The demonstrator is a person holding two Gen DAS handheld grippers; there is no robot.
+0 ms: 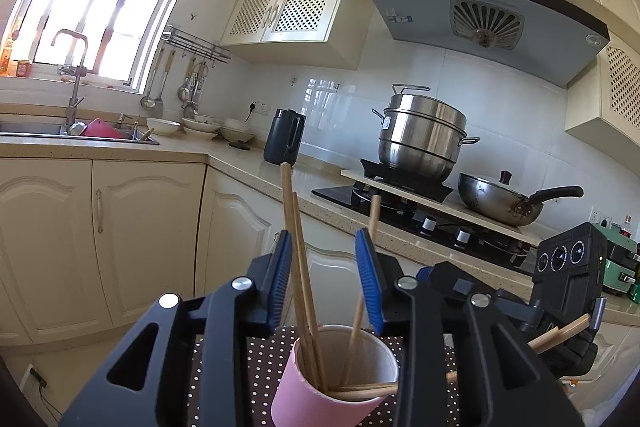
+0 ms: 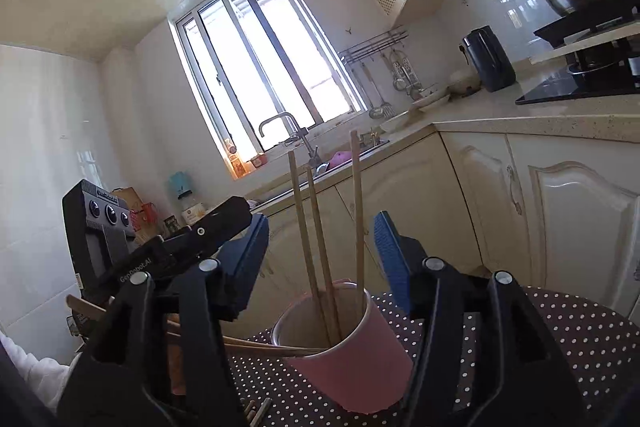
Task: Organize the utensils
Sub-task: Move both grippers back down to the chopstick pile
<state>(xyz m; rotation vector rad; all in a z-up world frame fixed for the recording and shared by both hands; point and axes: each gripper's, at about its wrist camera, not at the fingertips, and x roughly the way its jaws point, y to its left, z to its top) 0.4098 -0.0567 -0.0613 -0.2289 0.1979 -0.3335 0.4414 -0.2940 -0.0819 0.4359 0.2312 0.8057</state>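
From the left wrist view, the left tongs [image 1: 325, 247] stand released, blue pads apart, with the chopsticks [image 1: 298, 259] rising between them but pressed by neither. Three sticks stand in the pink paper cup [image 1: 336, 375], which tilts on the dotted desk [image 1: 224, 367]; two more sticks [image 1: 368, 389] lie across its lower rim, reaching out toward the right tongs [image 1: 568, 333] at the frame's right edge. The step in hand looks like settling sticks into the cup. To do it well, I judge, one pair of tongs should steady the light, leaning cup before the other tips the crosswise sticks upright, since a push on the rim could roll it over. The cup's base is hidden behind the tongs' frame, so whether it rests flat cannot be told.

From the right wrist view, the right tongs [image 2: 321, 247] are likewise released, wide apart around the three upright chopsticks [image 2: 316, 239] without touching them. The cup [image 2: 352, 359] leans toward the camera on the desk [image 2: 560, 331]. The two crosswise sticks [image 2: 276, 349] run from its rim under the left tongs [image 2: 168, 255], and where their far ends lie is covered. Small dark objects at the bottom edge are cut off and cannot be named.
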